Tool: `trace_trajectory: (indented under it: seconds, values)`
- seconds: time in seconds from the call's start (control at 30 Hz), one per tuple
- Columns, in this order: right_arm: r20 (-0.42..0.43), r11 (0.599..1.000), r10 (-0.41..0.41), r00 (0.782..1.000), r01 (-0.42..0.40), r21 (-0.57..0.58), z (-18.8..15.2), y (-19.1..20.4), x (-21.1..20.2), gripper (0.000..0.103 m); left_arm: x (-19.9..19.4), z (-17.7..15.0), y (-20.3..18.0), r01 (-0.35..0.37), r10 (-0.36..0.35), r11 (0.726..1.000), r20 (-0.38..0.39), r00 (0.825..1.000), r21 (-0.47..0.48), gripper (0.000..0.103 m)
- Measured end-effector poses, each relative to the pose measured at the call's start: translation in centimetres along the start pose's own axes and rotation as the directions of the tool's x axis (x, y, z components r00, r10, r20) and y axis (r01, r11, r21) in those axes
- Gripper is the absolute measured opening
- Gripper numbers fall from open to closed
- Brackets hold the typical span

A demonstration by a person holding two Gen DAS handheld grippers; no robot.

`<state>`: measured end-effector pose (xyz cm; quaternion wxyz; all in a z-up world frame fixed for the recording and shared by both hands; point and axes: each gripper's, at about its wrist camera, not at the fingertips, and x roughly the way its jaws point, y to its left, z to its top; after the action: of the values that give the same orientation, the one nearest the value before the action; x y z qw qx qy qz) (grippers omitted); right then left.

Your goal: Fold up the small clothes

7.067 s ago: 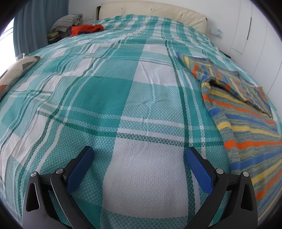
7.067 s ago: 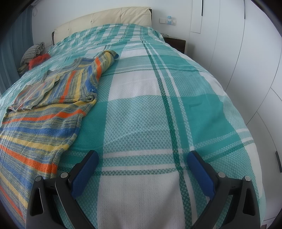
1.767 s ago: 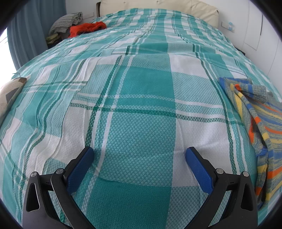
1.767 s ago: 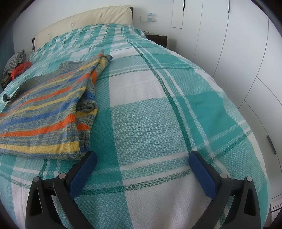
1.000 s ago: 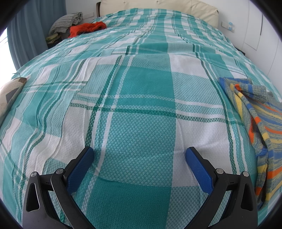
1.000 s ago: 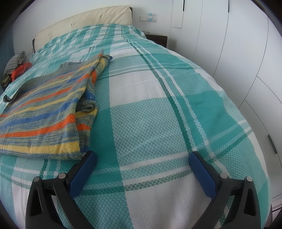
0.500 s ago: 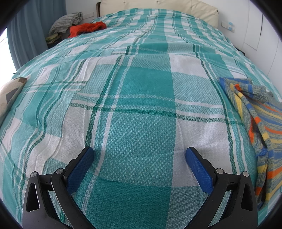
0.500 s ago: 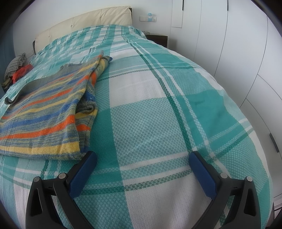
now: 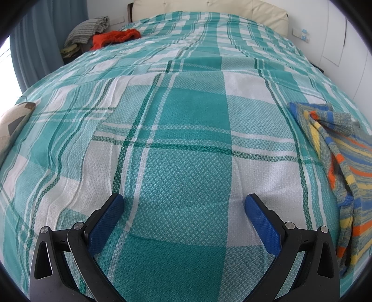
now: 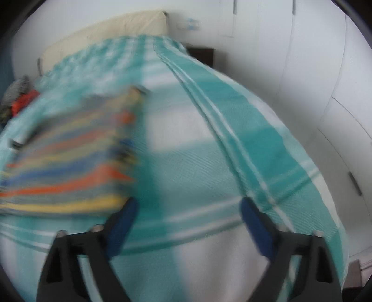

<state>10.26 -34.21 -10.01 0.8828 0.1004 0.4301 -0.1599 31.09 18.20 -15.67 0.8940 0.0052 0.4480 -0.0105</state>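
A striped knit garment in blue, orange, yellow and grey lies folded on the teal plaid bedspread. In the left wrist view the garment (image 9: 344, 162) sits at the right edge, apart from my left gripper (image 9: 183, 204), which is open and empty over bare bedspread (image 9: 186, 111). In the blurred right wrist view the garment (image 10: 69, 167) lies at the left, its near edge just above the left finger. My right gripper (image 10: 186, 209) is open and empty over the bedspread (image 10: 197, 167).
A pile of orange and grey clothes (image 9: 109, 37) sits at the far left corner of the bed, also in the right wrist view (image 10: 21, 100). A cream headboard (image 9: 209, 7) is at the far end. A patterned cushion (image 9: 11, 123) lies at the left edge. White wardrobe doors (image 10: 325, 93) stand right.
The right wrist view has gone blurred: the right gripper is moving, tilting up and shifting so the garment's edge sits nearer its left finger. The left gripper has not moved.
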Motion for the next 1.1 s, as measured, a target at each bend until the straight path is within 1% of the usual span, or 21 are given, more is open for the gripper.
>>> trace_trajectory:
  seconds: [0.03, 0.07, 0.1, 0.13, 0.2, 0.23, 0.3, 0.33, 0.4, 0.43, 0.47, 0.5, 0.53, 0.57, 0.6, 0.63, 0.67, 0.7, 0.8, 0.9, 1.1]
  values:
    - [0.002, 0.993, 0.114, 0.993, -0.114, 0.002, 0.9, 1.6, -0.9, 0.086, 0.0, 0.0, -0.1, -0.005, 0.005, 1.0, 0.001, 1.0, 0.001, 0.103]
    - [-0.018, 0.969, 0.245, 0.969, -0.245, -0.001, 1.9, 3.7, -1.3, 0.086, 0.0, -0.1, -0.1, -0.009, 0.009, 1.0, 0.006, 1.0, 0.005, 0.103]
    - [-0.065, 0.918, 0.395, 0.916, -0.396, -0.001, 3.1, 6.3, -1.1, 0.086, -0.1, -0.1, -0.1, -0.01, 0.009, 1.0, 0.011, 1.0, 0.004, 0.103]
    - [-0.127, 0.845, 0.531, 0.838, -0.535, 0.007, 4.6, 9.6, -0.3, 0.085, -0.1, -0.2, -0.1, -0.008, 0.008, 1.0, 0.019, 1.0, 0.0, 0.103]
    - [-0.207, 0.743, 0.656, 0.726, -0.669, 0.009, 7.2, 15.5, 1.5, 0.084, -0.1, -0.2, -0.1, -0.01, 0.01, 1.0, 0.025, 1.0, -0.003, 0.103]
    - [-0.235, 0.711, 0.684, 0.691, -0.703, 0.001, 8.7, 18.7, 3.0, 0.084, -0.1, -0.2, -0.1, -0.011, 0.011, 1.0, 0.025, 1.0, -0.001, 0.103]
    - [-0.341, 0.682, 0.689, 0.64, -0.731, 0.005, 10.9, 24.6, 7.2, 0.084, -0.1, -0.2, 0.0, -0.004, 0.004, 1.0, 0.026, 1.0, -0.007, 0.103]
    - [-0.434, 0.701, 0.651, 0.623, -0.712, 0.029, 11.6, 27.7, 10.6, 0.084, -0.1, -0.3, -0.1, -0.001, 0.001, 1.0, 0.028, 1.0, -0.008, 0.103]
    - [-0.567, 0.778, 0.556, 0.608, -0.62, 0.098, 12.4, 31.9, 17.0, 0.058, -0.1, -0.3, -0.2, 0.002, -0.002, 1.0, 0.031, 1.0, -0.011, 0.103]
    - [-0.552, 0.791, 0.552, 0.625, -0.601, 0.111, 13.3, 32.8, 18.1, 0.055, -0.1, -0.3, -0.1, 0.002, -0.002, 1.0, 0.031, 1.0, -0.011, 0.103]
    - [-0.475, 0.781, 0.588, 0.655, -0.613, 0.121, 14.7, 33.3, 18.1, 0.055, -0.1, -0.2, -0.2, 0.002, -0.002, 1.0, 0.031, 1.0, -0.011, 0.103]
    - [-0.369, 0.749, 0.646, 0.668, -0.648, 0.137, 16.2, 33.4, 17.4, 0.055, -0.1, -0.3, -0.1, 0.002, -0.002, 1.0, 0.031, 1.0, -0.011, 0.103]
    - [-0.247, 0.699, 0.712, 0.657, -0.695, 0.166, 17.5, 32.8, 16.0, 0.059, 0.0, -0.2, -0.2, 0.003, -0.003, 1.0, 0.03, 1.0, -0.012, 0.103]
    - [-0.164, 0.65, 0.76, 0.629, -0.733, 0.2, 18.1, 32.0, 14.8, 0.063, 0.0, -0.2, -0.2, 0.003, -0.002, 1.0, 0.027, 1.0, -0.011, 0.103]
    - [-0.128, 0.618, 0.785, 0.606, -0.754, 0.221, 18.2, 31.3, 13.9, 0.071, 0.0, -0.2, -0.2, 0.001, 0.0, 1.0, 0.023, 1.0, -0.01, 0.103]
    - [-0.115, 0.597, 0.801, 0.587, -0.77, 0.226, 18.0, 30.5, 13.1, 0.072, 0.0, -0.2, -0.2, -0.002, 0.002, 1.0, 0.019, 1.0, -0.008, 0.103]
    - [-0.121, 0.593, 0.805, 0.58, -0.78, 0.201, 17.6, 29.6, 12.1, 0.072, 0.1, -0.1, -0.4, -0.005, 0.005, 1.0, 0.016, 1.0, -0.004, 0.103]
    - [-0.138, 0.602, 0.798, 0.587, -0.783, 0.153, 16.8, 28.6, 10.9, 0.072, 0.1, -0.1, -0.3, -0.006, 0.006, 1.0, 0.016, 1.0, -0.004, 0.103]
    - [-0.184, 0.662, 0.725, 0.663, -0.745, -0.078, 13.4, 24.2, 6.4, 0.072, 0.1, -0.2, -0.3, -0.005, 0.005, 1.0, 0.013, 1.0, -0.005, 0.103]
    - [-0.206, 0.722, 0.615, 0.761, -0.649, -0.24, 7.8, 17.2, 3.1, 0.074, 0.2, -0.1, -0.4, -0.013, 0.013, 1.0, 0.013, 1.0, 0.0, 0.103]
    - [-0.189, 0.863, 0.462, 0.866, -0.488, -0.131, 0.5, 4.1, 0.8, 0.075, 0.4, 0.0, -0.5, -0.019, 0.019, 1.0, 0.013, 1.0, 0.004, 0.103]
